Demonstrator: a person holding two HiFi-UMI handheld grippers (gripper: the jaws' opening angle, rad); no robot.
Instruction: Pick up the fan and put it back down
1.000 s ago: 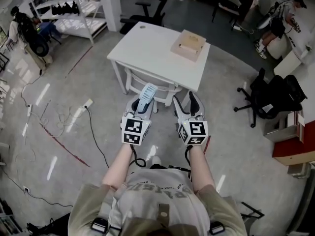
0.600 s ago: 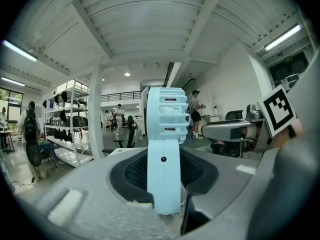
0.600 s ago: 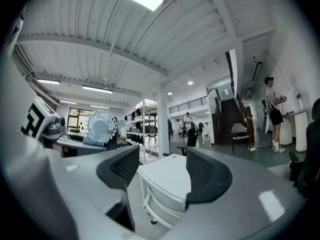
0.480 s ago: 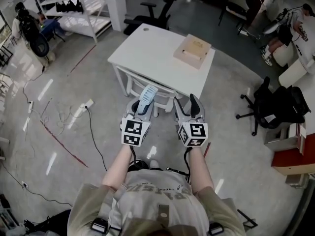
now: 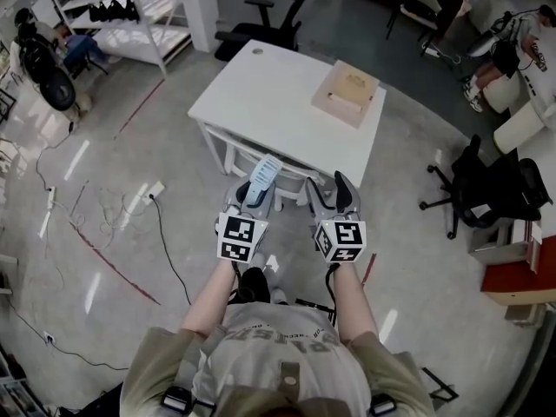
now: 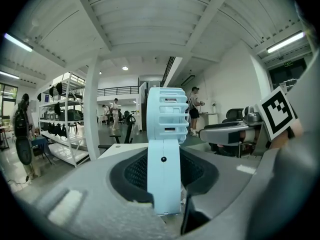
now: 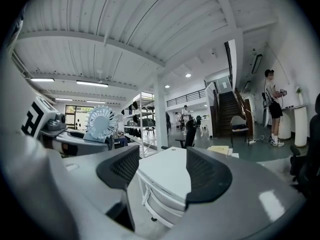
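A small pale-blue handheld fan (image 6: pixel 164 149) stands upright between the jaws of my left gripper (image 6: pixel 162 171), which is shut on its handle. In the head view the fan (image 5: pixel 261 179) sticks out ahead of the left gripper (image 5: pixel 250 196), just before the near edge of the white table (image 5: pixel 261 94). My right gripper (image 5: pixel 332 200) is beside it to the right, open with nothing between its jaws. From the right gripper view (image 7: pixel 160 176) the fan (image 7: pixel 101 124) shows at the left and the table (image 7: pixel 172 171) lies straight ahead.
A flat cardboard box (image 5: pixel 351 92) lies on the table's far right part. A white chair (image 5: pixel 261 150) is tucked under the table. Cables (image 5: pixel 113 207) run across the floor at left. Black office chairs (image 5: pixel 486 189) stand at right, a white shelf rack (image 5: pixel 130 16) at the back left.
Both grippers have moved forward toward the table's near edge, the fan carried along in the left one. Neither gripper's jaws have changed.
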